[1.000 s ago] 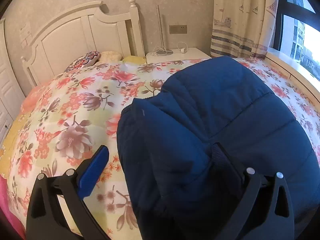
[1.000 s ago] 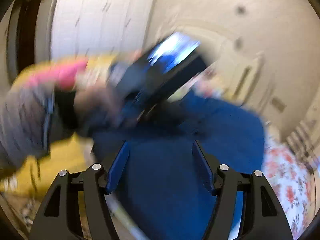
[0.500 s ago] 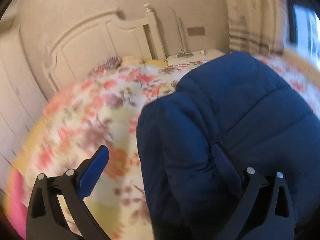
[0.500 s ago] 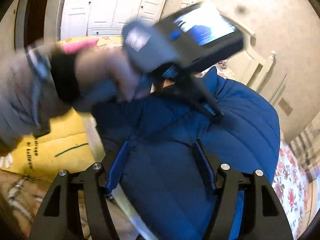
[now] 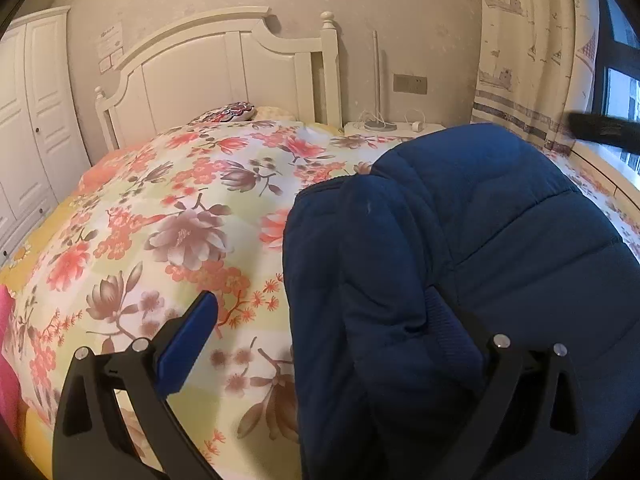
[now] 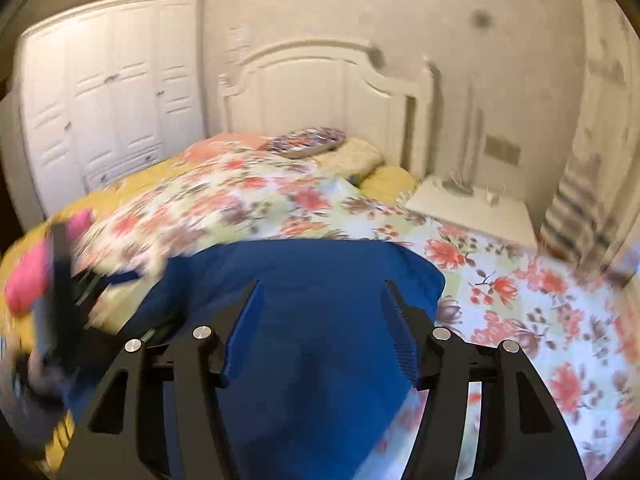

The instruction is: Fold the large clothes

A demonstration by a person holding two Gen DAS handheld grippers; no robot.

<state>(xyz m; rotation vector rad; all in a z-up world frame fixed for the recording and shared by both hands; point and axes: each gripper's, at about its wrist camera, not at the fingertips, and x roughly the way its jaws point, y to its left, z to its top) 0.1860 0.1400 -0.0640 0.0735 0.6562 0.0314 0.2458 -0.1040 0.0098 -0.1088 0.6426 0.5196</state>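
- Broadly, a bed under a floral quilt (image 5: 168,216) fills most of both views, with a white headboard (image 5: 224,76) at its far end against the wall.
- A white wardrobe (image 6: 112,120) stands far left of the bed, and a patterned curtain (image 5: 524,52) hangs far right beside a window.
- The blue padded jacket (image 5: 460,248), the garment to be folded, lies on the near right part of the quilt, partly folded over itself, with a thick fold running along its left edge.
- A white nightstand (image 5: 392,128) sits far right of the headboard and carries a thin upright stand and some cables.
- A patterned pillow (image 5: 228,113) lies at the head of the bed.
- The left gripper (image 5: 320,340) stands wide; its left finger hangs over bare quilt, while its right finger is on the jacket's near fold, and nothing is pinched.
- The right gripper (image 6: 320,328) hovers over the jacket's blue fabric, jaws closing from a middling gap with jacket cloth showing between them; the blurred view shows no pad pressing on it.
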